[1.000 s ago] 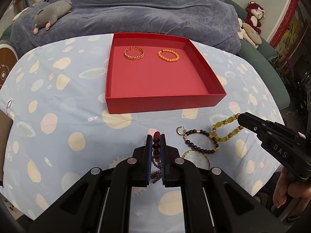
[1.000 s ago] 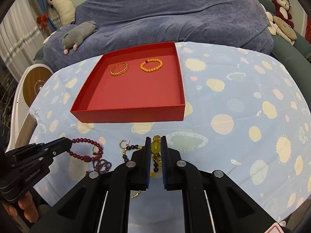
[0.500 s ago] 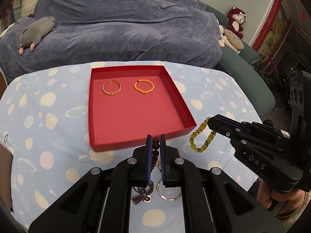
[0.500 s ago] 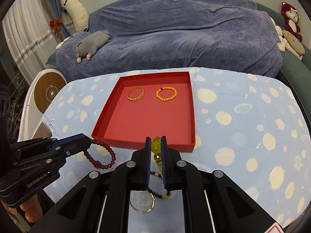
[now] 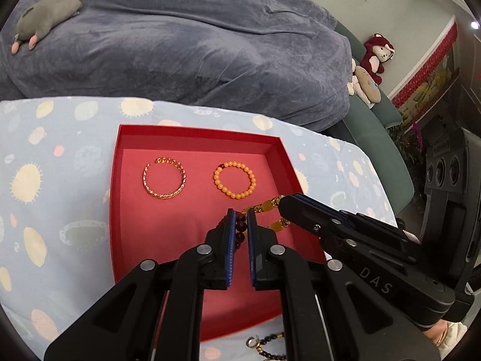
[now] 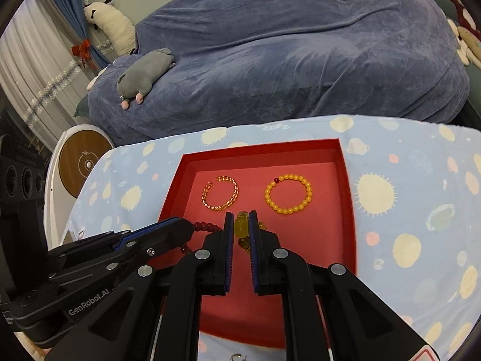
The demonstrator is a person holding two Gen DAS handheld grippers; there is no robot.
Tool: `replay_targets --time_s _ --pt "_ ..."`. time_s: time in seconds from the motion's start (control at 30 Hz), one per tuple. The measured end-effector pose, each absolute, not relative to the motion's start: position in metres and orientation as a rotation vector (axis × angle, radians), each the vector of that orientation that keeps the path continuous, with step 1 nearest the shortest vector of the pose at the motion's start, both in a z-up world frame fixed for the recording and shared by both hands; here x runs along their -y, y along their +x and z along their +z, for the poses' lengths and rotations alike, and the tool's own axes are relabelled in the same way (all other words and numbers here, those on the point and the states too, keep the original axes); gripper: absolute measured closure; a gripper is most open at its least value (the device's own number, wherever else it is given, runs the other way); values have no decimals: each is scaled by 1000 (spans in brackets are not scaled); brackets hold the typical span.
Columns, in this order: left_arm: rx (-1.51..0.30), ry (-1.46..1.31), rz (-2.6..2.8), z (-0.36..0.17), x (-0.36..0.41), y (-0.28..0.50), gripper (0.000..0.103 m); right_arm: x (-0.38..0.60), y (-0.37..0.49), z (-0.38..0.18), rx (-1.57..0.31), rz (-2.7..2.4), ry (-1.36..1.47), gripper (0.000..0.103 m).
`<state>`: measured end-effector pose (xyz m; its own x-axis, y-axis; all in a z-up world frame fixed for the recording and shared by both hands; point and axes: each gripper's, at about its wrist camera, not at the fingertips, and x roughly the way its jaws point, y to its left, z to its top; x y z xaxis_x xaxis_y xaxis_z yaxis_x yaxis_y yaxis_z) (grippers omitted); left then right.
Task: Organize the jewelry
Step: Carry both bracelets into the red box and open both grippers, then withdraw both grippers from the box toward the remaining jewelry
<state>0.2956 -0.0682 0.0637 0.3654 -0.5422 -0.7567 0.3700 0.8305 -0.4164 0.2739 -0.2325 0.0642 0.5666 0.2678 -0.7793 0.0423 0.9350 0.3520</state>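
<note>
A red tray sits on the spotted blue cloth. In it lie a gold chain bangle and an orange bead bracelet. My left gripper is shut on a dark red bead bracelet and holds it above the tray's middle. My right gripper is shut on a yellow bead bracelet, just right of the left one, also above the tray.
A dark bead necklace with a gold clasp lies on the cloth in front of the tray. A blue-covered sofa with a grey plush toy stands behind the table. A round wooden disc stands at the left.
Both grippers have lifted their bracelets off the cloth and carried them forward, from in front of the tray to above its floor. Both stay shut.
</note>
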Motion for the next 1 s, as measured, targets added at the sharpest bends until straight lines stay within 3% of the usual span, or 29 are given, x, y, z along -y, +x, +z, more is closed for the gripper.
replay_targets --time_s 0.17,0.43,0.47,0.5,0.57,0.6,0.63,1.0 --pt "-1083 -37 -517 23 72 311 96 241 288 25 -1031 80 322 94" --pt "-1049 171 -422 7 73 305 95 244 292 13 -1034 -8 167 93" --pt "-1039 179 -411 8 72 303 94 244 292 14 -1025 -21 152 87" --pt "-1024 182 -399 9 71 302 94 243 290 16 -1020 -35 136 74" --pt "-998 177 -373 14 70 300 80 243 284 25 -984 -54 116 58" --pt "-994 169 -369 17 68 298 75 242 279 30 -967 -57 109 55" --pt "-990 159 -366 20 67 295 70 241 275 36 -958 -53 104 55" --pt "-955 132 -323 55 49 238 59 235 199 74 -916 -42 138 55"
